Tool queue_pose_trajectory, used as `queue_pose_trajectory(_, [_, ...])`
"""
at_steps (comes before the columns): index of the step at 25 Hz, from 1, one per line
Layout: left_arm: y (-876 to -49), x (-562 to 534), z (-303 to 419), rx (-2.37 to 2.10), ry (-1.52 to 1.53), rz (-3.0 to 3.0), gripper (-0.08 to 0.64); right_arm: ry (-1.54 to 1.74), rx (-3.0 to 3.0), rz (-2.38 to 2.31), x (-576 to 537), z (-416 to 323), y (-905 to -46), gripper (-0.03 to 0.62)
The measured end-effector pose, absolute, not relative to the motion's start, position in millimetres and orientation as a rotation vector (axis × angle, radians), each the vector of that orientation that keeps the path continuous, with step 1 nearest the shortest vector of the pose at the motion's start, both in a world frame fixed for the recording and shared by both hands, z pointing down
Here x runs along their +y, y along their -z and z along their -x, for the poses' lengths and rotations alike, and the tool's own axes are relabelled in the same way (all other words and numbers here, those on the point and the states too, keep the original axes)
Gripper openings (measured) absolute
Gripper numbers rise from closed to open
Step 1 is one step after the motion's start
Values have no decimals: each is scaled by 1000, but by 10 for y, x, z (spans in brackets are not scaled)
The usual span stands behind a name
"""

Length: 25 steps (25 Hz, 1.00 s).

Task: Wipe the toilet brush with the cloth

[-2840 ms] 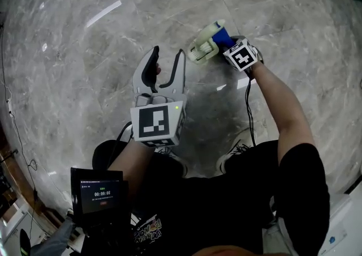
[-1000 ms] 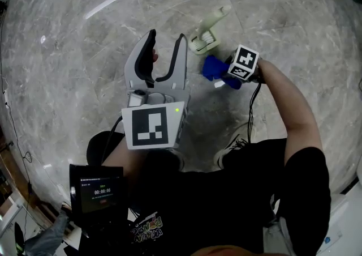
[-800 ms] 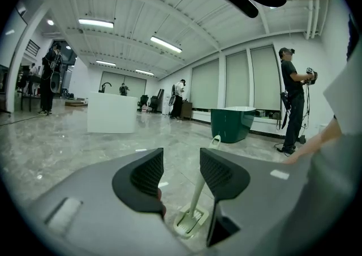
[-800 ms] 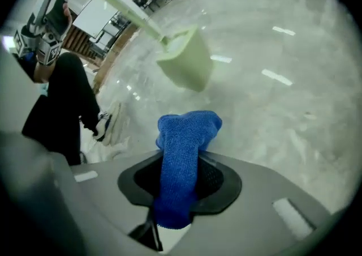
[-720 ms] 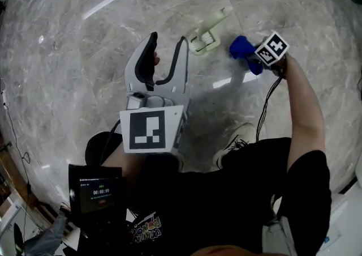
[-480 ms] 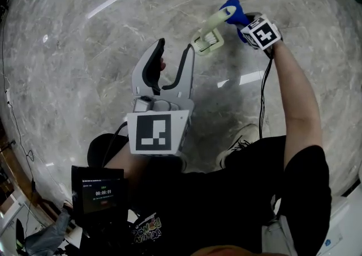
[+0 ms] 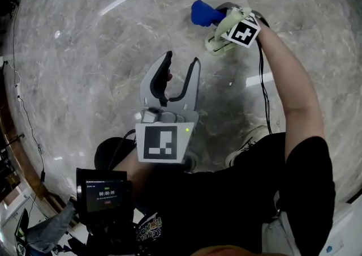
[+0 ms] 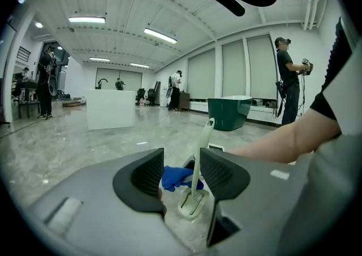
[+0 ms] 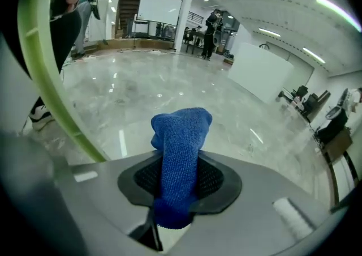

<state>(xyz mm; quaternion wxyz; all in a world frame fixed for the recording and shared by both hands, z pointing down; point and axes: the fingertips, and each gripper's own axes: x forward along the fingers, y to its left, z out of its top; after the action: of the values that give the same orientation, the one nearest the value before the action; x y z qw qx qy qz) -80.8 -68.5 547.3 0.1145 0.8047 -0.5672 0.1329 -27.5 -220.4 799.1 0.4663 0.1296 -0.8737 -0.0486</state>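
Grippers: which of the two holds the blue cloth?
The right gripper: its jaws are shut on the blue cloth, while the left gripper has jaws apart, gripping nothing.

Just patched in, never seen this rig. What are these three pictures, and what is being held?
No robot arm here: a person holds a grey two-jaw gripper in each hand. The head view looks down from their head; each gripper view looks along that gripper's own jaws. On the grey marbled floor stands a pale green plastic toilet brush. The right gripper is shut on a blue fabric cloth, near the brush's handle. The left gripper is open and empty; the brush only shows beyond its jaws.
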Motion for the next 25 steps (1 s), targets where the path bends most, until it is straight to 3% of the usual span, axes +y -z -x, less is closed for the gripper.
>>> queue_pose_trajectory(6, [-5422,-766,716,-1631,-351,-2369,206,-109,-2051,-710,-2543,-620,-8045,120])
queue_pose_trajectory(12, [-5349,-889,681,-1631,-338,-2368,204,-387,-1748,-561,-1794,-1695,-8719,121])
queue_pose_trajectory(17, [-5343,-1065,720,-1682,-333,-2375,199,-391,-1782,-383,-1365,-1576,-8805,121])
queue_pose_trajectory(25, [-5482,-1264,660,-1707,-396,-2305,199,-510,-2140,-661,-1810,-868,-7952,121])
